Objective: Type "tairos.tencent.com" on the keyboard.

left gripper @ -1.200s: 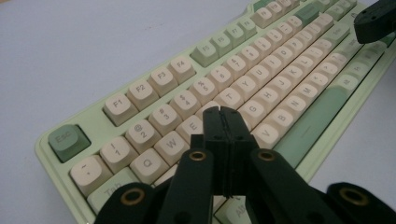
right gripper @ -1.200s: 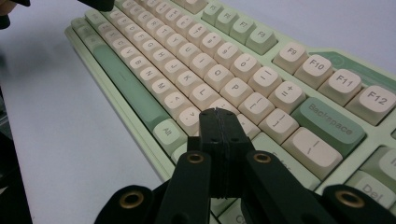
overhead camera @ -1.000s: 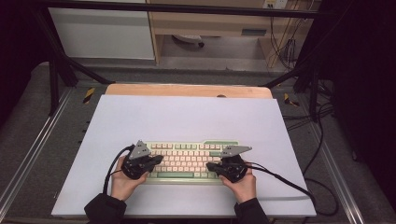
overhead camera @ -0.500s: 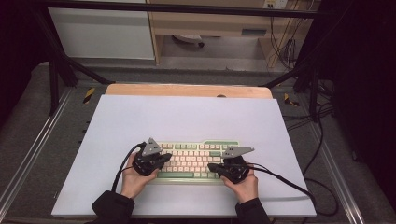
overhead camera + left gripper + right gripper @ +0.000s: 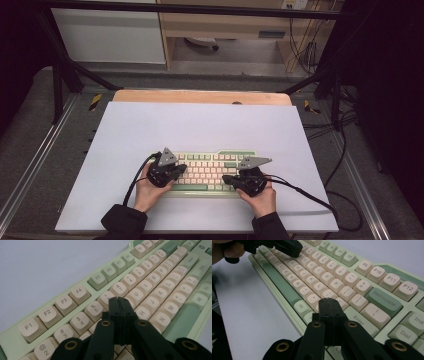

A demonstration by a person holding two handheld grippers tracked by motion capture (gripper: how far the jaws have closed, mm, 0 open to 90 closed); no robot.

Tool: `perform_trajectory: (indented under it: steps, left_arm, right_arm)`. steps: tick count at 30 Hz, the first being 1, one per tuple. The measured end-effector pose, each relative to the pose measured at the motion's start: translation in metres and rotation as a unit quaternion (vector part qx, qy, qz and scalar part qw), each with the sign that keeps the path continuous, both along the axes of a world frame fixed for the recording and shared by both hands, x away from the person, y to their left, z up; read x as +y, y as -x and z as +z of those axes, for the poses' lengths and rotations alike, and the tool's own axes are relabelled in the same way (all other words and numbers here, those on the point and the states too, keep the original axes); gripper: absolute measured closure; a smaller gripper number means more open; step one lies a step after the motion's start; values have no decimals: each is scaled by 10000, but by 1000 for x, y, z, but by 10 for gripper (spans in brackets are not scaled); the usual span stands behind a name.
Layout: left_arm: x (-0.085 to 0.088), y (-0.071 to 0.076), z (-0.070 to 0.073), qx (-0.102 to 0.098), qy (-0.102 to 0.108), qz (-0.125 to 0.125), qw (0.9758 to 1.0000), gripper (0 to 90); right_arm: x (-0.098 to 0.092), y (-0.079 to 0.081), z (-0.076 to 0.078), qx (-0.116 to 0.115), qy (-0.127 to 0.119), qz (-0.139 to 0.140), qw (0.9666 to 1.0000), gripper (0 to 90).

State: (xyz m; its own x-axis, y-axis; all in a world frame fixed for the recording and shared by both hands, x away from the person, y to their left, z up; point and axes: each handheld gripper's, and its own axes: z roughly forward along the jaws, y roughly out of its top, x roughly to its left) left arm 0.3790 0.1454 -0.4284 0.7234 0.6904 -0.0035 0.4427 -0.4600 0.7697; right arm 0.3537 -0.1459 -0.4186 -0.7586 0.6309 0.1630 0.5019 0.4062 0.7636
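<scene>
High view: pale green keyboard [image 5: 212, 172], cream keys, beneath both empty closed claws, left claw [image 5: 181, 169], right claw [image 5: 227, 179].

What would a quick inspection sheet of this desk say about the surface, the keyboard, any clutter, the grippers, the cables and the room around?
Surface: white mat over a wooden table top, bare apart from the job's things.
Job's things: green and cream keyboard lying flat near the person's edge.
Clutter: nothing seen.
Grippers: left gripper shut, tips over the keys near the 6; right gripper shut, tips over the keys near Enter; nothing between the jaws of either.
Cables: a black cable trails from the right gripper over the mat's edge; another loops from the left gripper.
Surroundings: black metal frame, white cabinet and a wooden shelf unit behind, dark floor.
</scene>
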Motion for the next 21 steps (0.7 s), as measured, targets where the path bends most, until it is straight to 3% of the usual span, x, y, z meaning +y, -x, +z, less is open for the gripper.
perform_trajectory:
  steps: [11, 21]
  left_arm:
    - [-1, 0, -4, -27, 2, -20, 10000, 896]
    - [4, 5, 3, -76, 69, -44, 9999, 896]
  right_arm:
    - [0, 0, -1, 3, -10, -4, 10000, 900]
    - [-1, 0, 0, -7, -28, 1, 10000, 900]
